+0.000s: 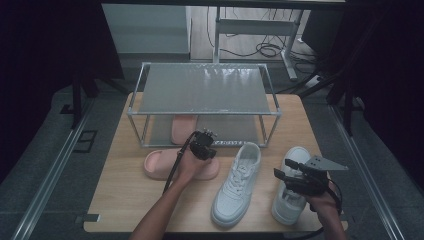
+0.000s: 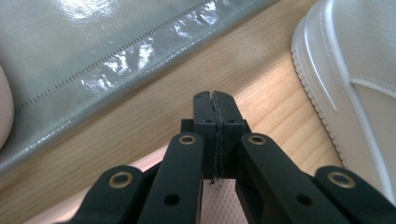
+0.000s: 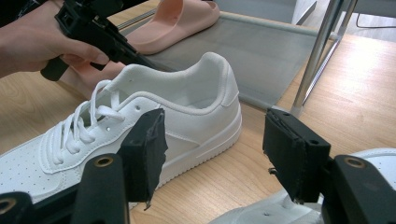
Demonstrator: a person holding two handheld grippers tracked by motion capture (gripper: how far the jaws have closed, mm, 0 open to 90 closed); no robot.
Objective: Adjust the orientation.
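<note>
Where pink slipper [image 1: 160,165] nears rack [image 1: 137,107] edge (fingers [image 2: 205,116] closed): little room.

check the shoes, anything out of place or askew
One pink slipper sits on the rack's lower shelf, its mate on the table. The two white sneakers lie unshelved, slightly splayed.

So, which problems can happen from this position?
The left gripper is shut with nothing between its jaws, right above the pink slipper; it may push the slipper instead of gripping it. The right gripper is open between two white sneakers, and could bump either one.
</note>
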